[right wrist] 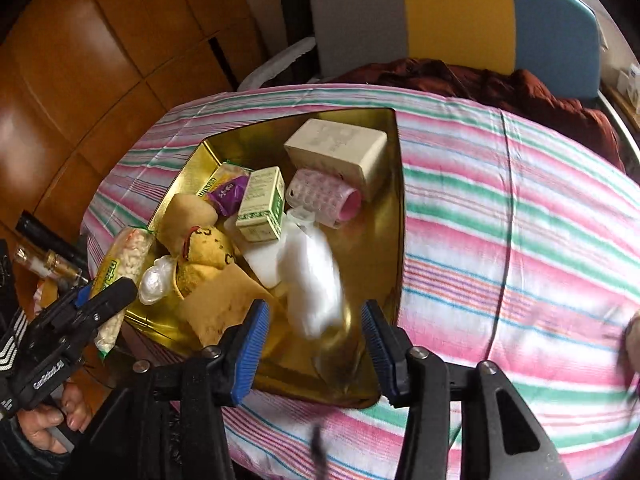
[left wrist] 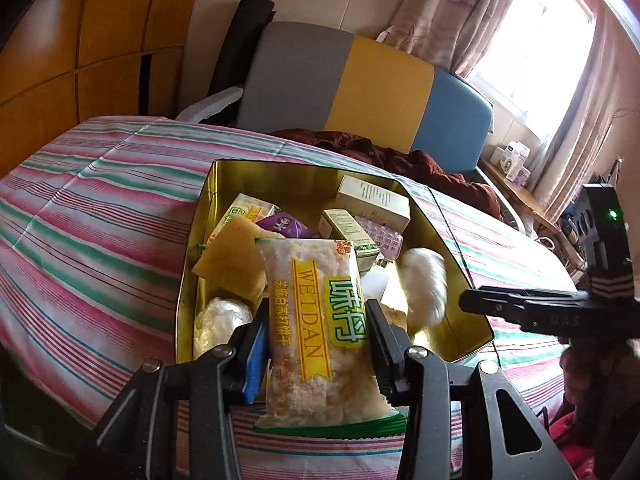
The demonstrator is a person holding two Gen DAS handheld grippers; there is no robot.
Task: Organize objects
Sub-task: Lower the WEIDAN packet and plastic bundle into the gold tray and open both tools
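A gold tin (left wrist: 206, 208) (right wrist: 380, 248) stands open on a striped bedspread (left wrist: 92, 216). My left gripper (left wrist: 318, 320) is shut on a clear biscuit packet (left wrist: 320, 320) with a yellow label, held over the tin's near edge; the right wrist view shows the packet (right wrist: 120, 272) at the left. My right gripper (right wrist: 314, 316) hangs open above the tin's near end. A blurred white fluffy wad (right wrist: 312, 280) (left wrist: 424, 284) lies between and beyond its pads, untouched by them. Inside the tin are a cream box (right wrist: 336, 148), a green carton (right wrist: 260, 204), a pink roller (right wrist: 320, 196) and yellow cloth (right wrist: 200, 248).
A grey, yellow and blue headboard (left wrist: 360, 80) and a dark red garment (left wrist: 404, 160) lie beyond the tin. Wooden wardrobe doors (left wrist: 80, 40) fill the left. A small bottle (right wrist: 48, 262) sits off the bed at left. A person's hand (right wrist: 44, 420) grips the left tool.
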